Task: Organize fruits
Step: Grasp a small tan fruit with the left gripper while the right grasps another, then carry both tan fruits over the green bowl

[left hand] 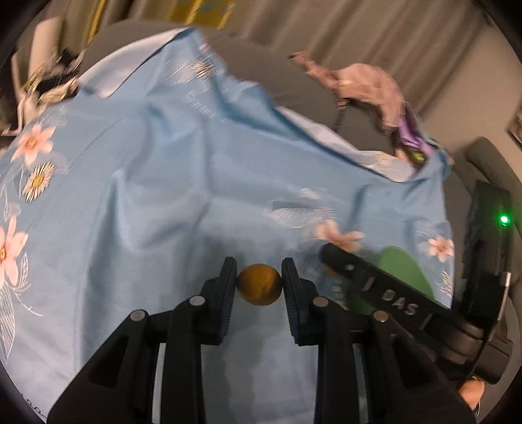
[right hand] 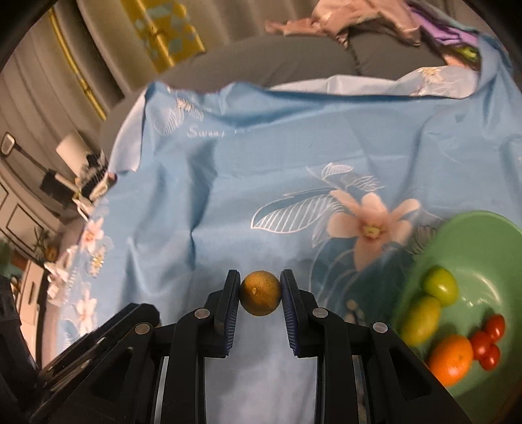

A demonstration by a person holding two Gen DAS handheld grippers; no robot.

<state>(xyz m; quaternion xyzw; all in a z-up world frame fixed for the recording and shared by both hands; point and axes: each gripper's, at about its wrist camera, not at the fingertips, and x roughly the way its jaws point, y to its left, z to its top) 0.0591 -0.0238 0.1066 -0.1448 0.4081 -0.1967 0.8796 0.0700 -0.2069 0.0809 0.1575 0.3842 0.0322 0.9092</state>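
My left gripper [left hand: 259,282] is shut on a small round brown fruit [left hand: 259,288] above the blue flowered cloth [left hand: 182,182]. My right gripper [right hand: 260,288] is shut on a like brown fruit [right hand: 260,292]. A green bowl [right hand: 483,248] at the right holds two green fruits [right hand: 440,284], an orange [right hand: 452,358] and three red cherry tomatoes [right hand: 487,340]. In the left wrist view the right gripper's body [left hand: 391,293] crosses in front of the green bowl [left hand: 404,264].
The blue cloth covers a grey couch [right hand: 261,62]. Crumpled pink and purple clothes [left hand: 368,88] lie on the couch back. A yellow pillow [right hand: 166,29] stands at the far left. Cluttered furniture [right hand: 65,176] is beyond the cloth's left edge.
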